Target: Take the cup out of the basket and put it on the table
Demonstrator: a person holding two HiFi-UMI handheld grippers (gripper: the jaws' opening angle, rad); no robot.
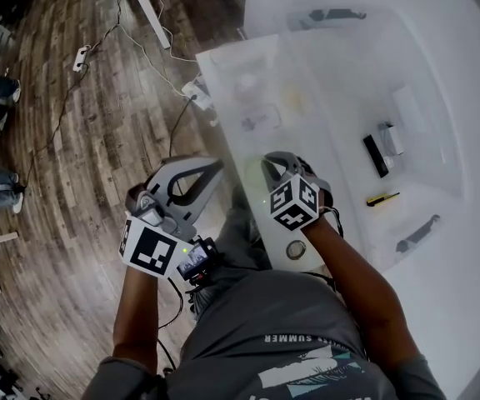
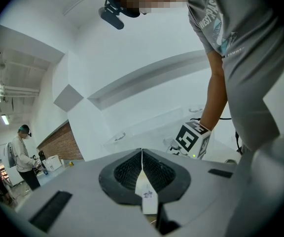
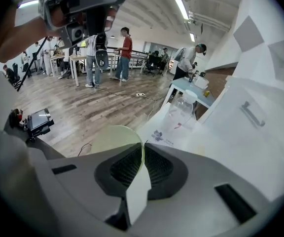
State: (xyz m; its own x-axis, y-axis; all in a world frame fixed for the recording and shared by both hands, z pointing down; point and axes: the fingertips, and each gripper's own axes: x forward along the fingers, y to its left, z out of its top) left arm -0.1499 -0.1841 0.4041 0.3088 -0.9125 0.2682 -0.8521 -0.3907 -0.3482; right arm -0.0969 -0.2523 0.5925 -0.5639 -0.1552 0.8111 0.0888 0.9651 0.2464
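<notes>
closest to my head camera is the operator's grey shirt point(image 1: 290, 332), and past it the white table point(image 1: 473, 307), badly washed out by glare.

on the table sits a large white tub point(image 1: 340, 65) with a grey handle point(image 1: 327, 13) at its far end and another at its near end. in it i can make out a white block point(image 1: 407, 109), a black bar point(image 1: 375, 155) and a small yellow stick point(image 1: 382, 198), all lying apart from one another. a shallow clear container point(image 1: 223, 65) sits at the table's left end; a few small things lie in it, too bleached for me to tell what they are. a small round object point(image 1: 296, 249) rests on the table's near edge.

my right gripper point(image 3: 143, 152) has its jaws drawn almost together, pinching the thin rim of the pale green cup point(image 3: 113, 141). that cup is outside the tub, at the table's near left edge, with wooden floor point(image 1: 73, 140) behind it. whether its base touches the table i cannot tell.

my left gripper point(image 2: 142, 157) is off the table over the floor, jaws closed together with nothing between them.
</notes>
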